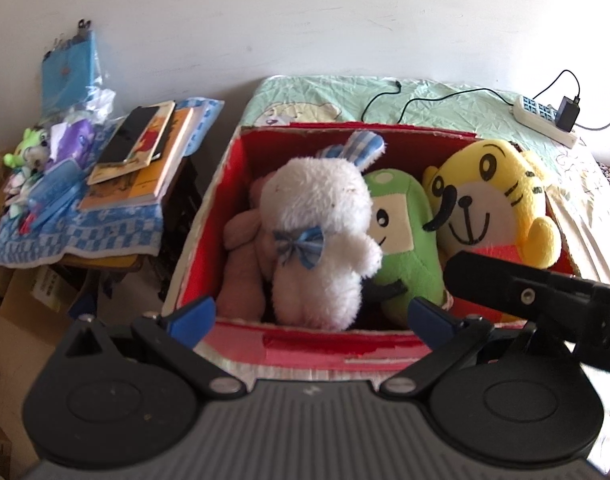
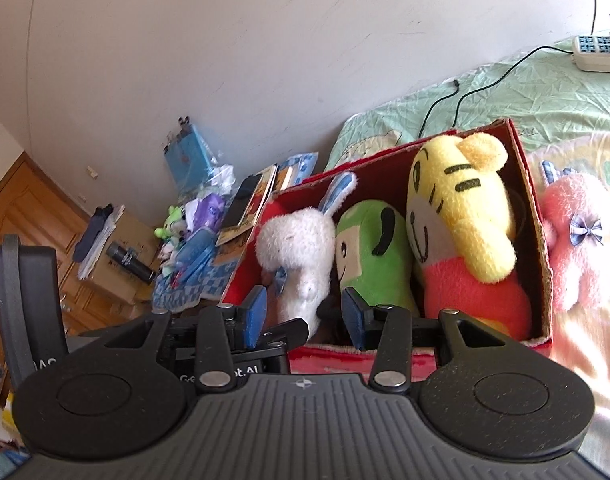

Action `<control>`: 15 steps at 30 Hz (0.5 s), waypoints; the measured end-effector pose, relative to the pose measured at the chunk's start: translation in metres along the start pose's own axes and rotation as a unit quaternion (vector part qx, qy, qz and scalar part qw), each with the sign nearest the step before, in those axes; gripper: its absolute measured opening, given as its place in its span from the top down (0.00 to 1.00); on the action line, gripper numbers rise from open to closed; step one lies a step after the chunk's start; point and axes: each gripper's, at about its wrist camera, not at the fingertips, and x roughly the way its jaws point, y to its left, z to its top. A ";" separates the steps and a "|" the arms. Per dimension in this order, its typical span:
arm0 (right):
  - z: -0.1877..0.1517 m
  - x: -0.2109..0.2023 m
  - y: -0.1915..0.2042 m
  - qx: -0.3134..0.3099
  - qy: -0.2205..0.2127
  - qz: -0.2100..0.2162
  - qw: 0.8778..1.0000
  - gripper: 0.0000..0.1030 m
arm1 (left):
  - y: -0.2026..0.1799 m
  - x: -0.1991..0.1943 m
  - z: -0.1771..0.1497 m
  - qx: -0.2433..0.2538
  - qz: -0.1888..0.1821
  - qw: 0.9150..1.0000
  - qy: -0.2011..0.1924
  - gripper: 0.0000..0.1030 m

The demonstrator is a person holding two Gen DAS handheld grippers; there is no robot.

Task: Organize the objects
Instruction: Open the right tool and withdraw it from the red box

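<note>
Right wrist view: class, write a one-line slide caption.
Open right gripper before a red box holding white rabbit, green and yellow tiger plush toys; pink rabbit outside.

Plush toys packed in the red box on the bed

We saw the right gripper (image 2: 305, 316) with jaws apart before the red box (image 2: 541, 240), which held a white rabbit (image 2: 301, 252), a green plush (image 2: 369, 256) and a yellow tiger (image 2: 461, 220) side by side; a pink rabbit (image 2: 577, 236) lay just outside against its right wall.
</note>
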 end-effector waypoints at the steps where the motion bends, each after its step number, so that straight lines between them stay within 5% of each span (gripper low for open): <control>1: -0.001 -0.002 -0.001 -0.002 0.002 0.002 1.000 0.56 | -0.002 -0.002 -0.002 -0.001 0.003 1.000 0.001 0.00; 15: -0.015 -0.029 -0.027 0.000 0.036 0.028 0.999 0.56 | -0.039 -0.008 -0.030 -0.021 0.027 0.999 0.032 0.00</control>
